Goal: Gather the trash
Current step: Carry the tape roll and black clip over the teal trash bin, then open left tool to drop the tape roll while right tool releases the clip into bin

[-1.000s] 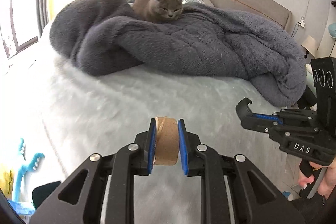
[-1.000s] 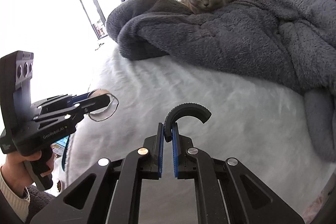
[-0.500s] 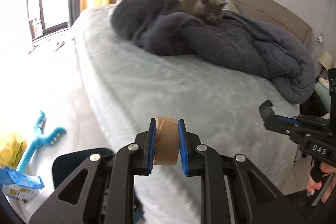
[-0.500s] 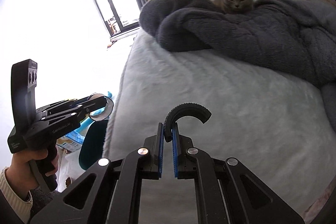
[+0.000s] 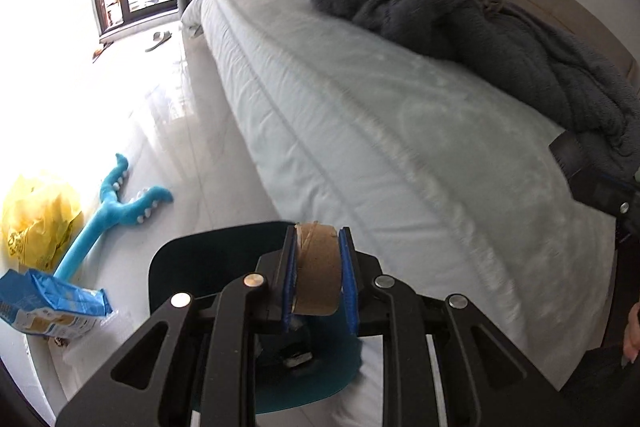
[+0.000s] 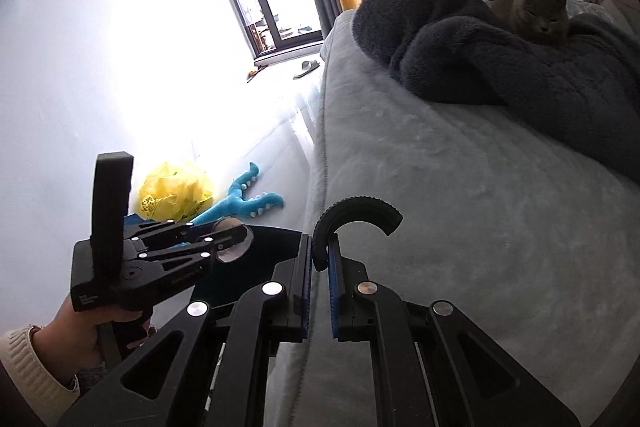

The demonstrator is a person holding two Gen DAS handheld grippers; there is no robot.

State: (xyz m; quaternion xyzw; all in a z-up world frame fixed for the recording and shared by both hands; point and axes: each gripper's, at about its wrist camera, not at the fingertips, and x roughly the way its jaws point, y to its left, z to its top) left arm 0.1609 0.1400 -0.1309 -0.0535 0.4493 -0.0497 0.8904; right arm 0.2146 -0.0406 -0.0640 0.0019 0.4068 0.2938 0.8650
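My left gripper [image 5: 318,275] is shut on a brown cardboard tape core [image 5: 318,269], held on edge between the blue pads. It hangs over a dark teal bin [image 5: 200,267] on the floor by the bed. In the right wrist view the same gripper [image 6: 234,239] and the core [image 6: 232,241] sit above the bin's dark opening [image 6: 264,251]. My right gripper [image 6: 320,255] is shut on a black curved ridged plastic piece [image 6: 356,213], over the bed's edge.
A pale bed [image 5: 380,131] carries a dark grey blanket [image 5: 460,23] with a grey cat [image 6: 536,7] on it. On the white floor lie a yellow bag [image 5: 38,215], a blue plush toy [image 5: 116,207] and a blue packet [image 5: 52,307]. A slipper [image 5: 158,39] lies near the window.
Both grippers have swung left, from over the bed to its edge. The left one now hangs over the teal bin, still gripping the core. The right one keeps its black piece.
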